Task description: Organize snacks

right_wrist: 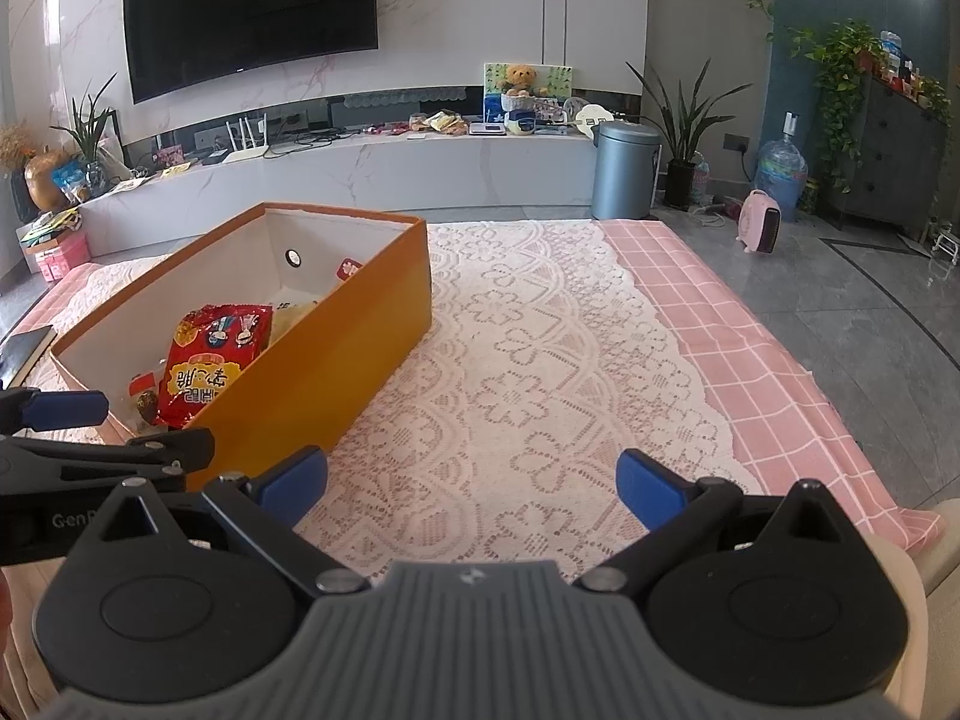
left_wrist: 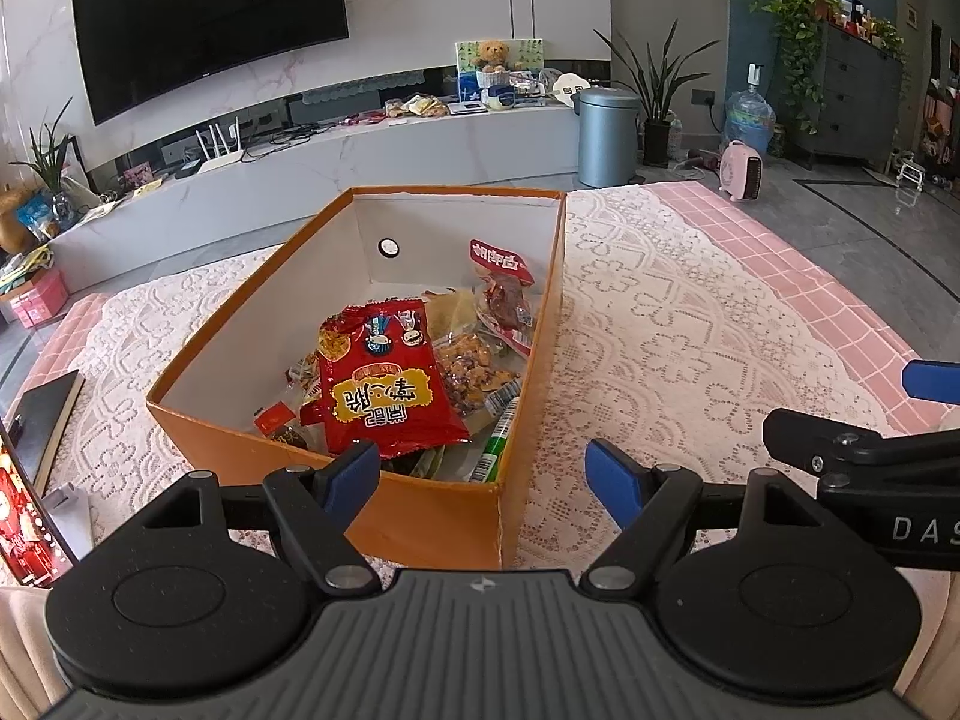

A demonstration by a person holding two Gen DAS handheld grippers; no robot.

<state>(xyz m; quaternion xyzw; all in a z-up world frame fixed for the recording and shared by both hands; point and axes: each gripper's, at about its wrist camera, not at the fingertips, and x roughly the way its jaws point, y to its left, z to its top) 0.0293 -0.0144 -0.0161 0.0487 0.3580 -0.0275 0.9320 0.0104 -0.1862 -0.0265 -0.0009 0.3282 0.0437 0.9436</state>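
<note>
An orange box (left_wrist: pixel 336 360) with white inner walls stands open on the desk (left_wrist: pixel 690 324), which is covered by a white lace cloth (right_wrist: pixel 528 372) over a pink checked cloth (right_wrist: pixel 738 360). Snacks fill the near half of the box: a large red bag (left_wrist: pixel 384 378) with yellow lettering lies on top, a clear packet of dark red pieces (left_wrist: pixel 504 294) leans against the right wall, another packet of orange-brown pieces (left_wrist: pixel 474 366) lies between them, and a green and white tube (left_wrist: pixel 495 438) rests along the right wall near the front corner. The far end of the box shows bare white floor and a small round hole (left_wrist: pixel 389 248) in the end wall. The left gripper (left_wrist: pixel 483 474) hovers at the near end of the box with its blue fingers (left_wrist: pixel 351 477) spread wide apart and nothing between them; one fingertip overlaps the near rim of the box in the view. The right gripper (right_wrist: pixel 471 483) hangs over the bare lace beside the box, to its right, its fingers (right_wrist: pixel 651 489) likewise spread wide and empty. A dark book (left_wrist: pixel 45 414) lies on the cloth to the left of the box.
</note>
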